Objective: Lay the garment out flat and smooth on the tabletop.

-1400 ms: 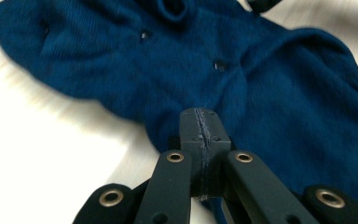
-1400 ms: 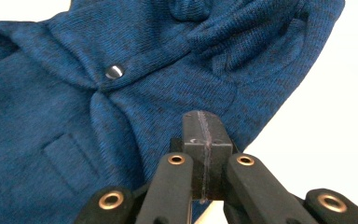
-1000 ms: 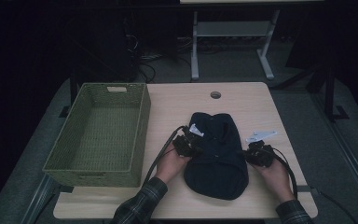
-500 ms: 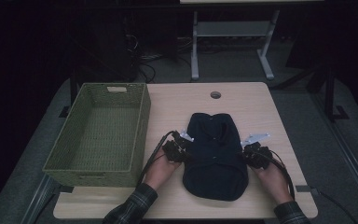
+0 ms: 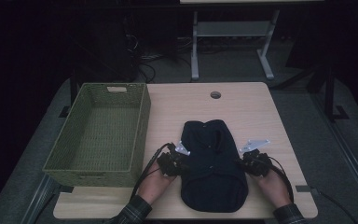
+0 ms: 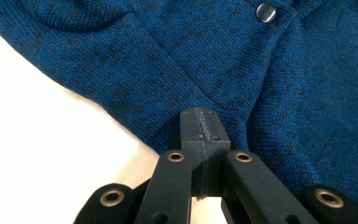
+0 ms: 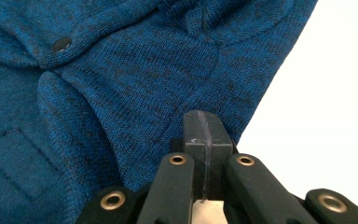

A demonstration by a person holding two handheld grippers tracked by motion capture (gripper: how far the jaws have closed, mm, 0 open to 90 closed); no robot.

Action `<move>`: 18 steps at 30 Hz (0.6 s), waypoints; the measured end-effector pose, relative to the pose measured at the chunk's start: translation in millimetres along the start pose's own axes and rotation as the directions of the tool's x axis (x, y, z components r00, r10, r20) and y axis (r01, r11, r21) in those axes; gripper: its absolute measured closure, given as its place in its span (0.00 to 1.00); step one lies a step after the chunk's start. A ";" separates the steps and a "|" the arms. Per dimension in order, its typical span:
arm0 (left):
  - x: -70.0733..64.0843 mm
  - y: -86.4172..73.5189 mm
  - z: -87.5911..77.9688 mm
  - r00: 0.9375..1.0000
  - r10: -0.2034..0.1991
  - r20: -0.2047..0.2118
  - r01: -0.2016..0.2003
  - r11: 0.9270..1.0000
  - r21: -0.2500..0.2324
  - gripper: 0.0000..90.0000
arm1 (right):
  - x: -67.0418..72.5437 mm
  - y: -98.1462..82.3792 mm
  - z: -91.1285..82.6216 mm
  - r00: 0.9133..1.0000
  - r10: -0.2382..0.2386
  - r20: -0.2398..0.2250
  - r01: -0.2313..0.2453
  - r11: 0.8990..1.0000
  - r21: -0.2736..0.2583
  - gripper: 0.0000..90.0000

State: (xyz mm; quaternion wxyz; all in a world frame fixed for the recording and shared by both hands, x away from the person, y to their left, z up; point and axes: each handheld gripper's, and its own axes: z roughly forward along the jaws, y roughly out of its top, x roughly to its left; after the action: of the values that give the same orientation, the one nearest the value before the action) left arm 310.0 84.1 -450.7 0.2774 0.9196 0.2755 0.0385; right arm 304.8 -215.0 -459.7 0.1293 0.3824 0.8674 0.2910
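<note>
A dark blue knitted garment lies folded on the near middle of the table, a rounded oblong with its long axis running away from the person. The knit is fine and flecked with black; the left gripper view shows a round dark button beside a stitched placket seam, and the right gripper view shows a second button and a patch pocket outline. No label or writing can be read. The left gripper sits at the garment's left edge, jaws fully closed, tips against the fabric edge; whether cloth is pinched between them cannot be told. The right gripper stands likewise at the right edge, jaws closed together, grip on the cloth unclear. A green woven rectangular basket with a handle slot stands at the table's left side, just beside the garment. The tabletop is pale wood grain with a round cable hole.
</note>
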 end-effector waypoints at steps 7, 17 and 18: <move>1.0 -1.0 -7.6 0.999 -0.021 0.031 0.021 1.000 -0.003 1.00 | 12.3 -4.5 -8.2 0.999 -0.019 -0.047 0.019 1.000 -0.011 1.00; 36.9 37.1 -10.5 0.992 -0.102 -0.069 0.094 0.989 -0.114 1.00 | -30.6 36.4 -1.1 0.996 0.081 -0.033 -0.084 0.988 -0.129 1.00; 40.2 39.1 -7.3 0.991 -0.114 -0.073 0.105 0.987 -0.118 1.00 | -34.7 38.6 3.5 0.996 0.086 -0.031 -0.090 0.986 -0.138 1.00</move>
State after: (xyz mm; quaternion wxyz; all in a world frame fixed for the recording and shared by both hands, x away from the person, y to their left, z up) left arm 361.3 81.8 -427.0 0.3198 0.8835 0.3339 0.0755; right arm 352.6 -218.4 -439.1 0.1318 0.4066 0.8288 0.3612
